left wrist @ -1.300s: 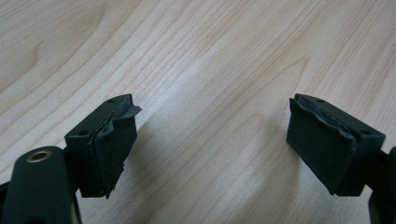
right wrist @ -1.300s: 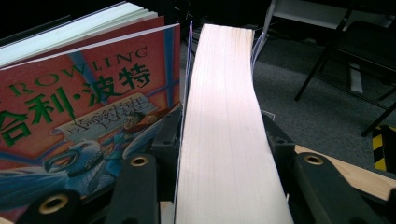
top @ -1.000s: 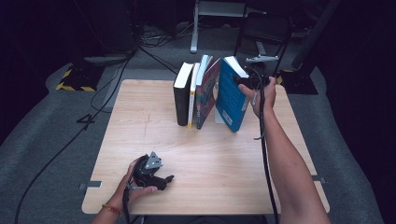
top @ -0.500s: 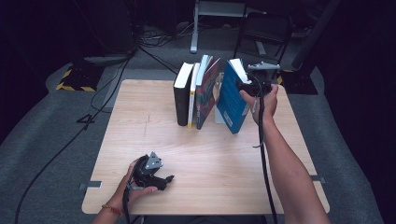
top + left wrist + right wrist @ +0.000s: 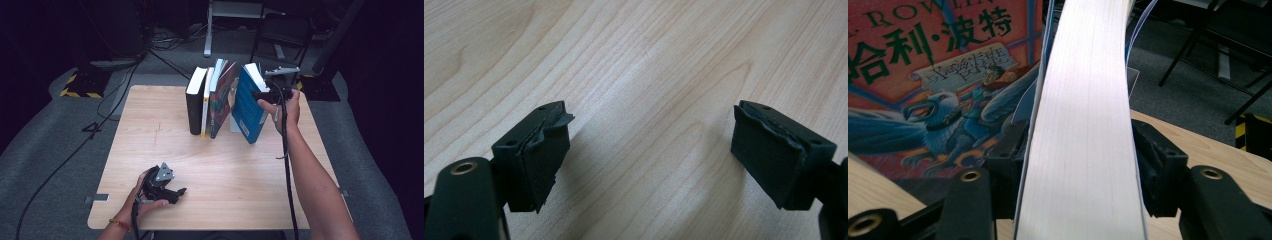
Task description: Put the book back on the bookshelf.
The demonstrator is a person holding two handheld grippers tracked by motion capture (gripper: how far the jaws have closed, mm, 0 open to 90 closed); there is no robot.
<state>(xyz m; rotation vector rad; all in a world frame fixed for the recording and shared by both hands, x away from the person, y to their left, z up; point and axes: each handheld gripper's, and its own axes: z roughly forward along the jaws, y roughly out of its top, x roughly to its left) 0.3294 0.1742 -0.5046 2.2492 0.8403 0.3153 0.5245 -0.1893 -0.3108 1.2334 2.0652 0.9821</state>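
The right gripper (image 5: 261, 95) has the blue book (image 5: 248, 107) between its jaws, which have just been opening — hard to tell if the pads (image 5: 1153, 160) are pressing on it or not. The book's tilted at the right end of the row (image 5: 210, 100), so it could flop over. The left gripper (image 5: 172, 192) rests on the table (image 5: 250, 190), jaws wide apart and empty.

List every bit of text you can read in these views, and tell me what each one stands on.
"ROWLIN", cut off at the frame's top edge: on the illustrated book cover, right gripper view.
"哈利·波特", large green characters: same cover.
Banner of small characters below the title: too blurred to read.
Blue book, black book and yellow-spined book, high view: any lettering too small to read.
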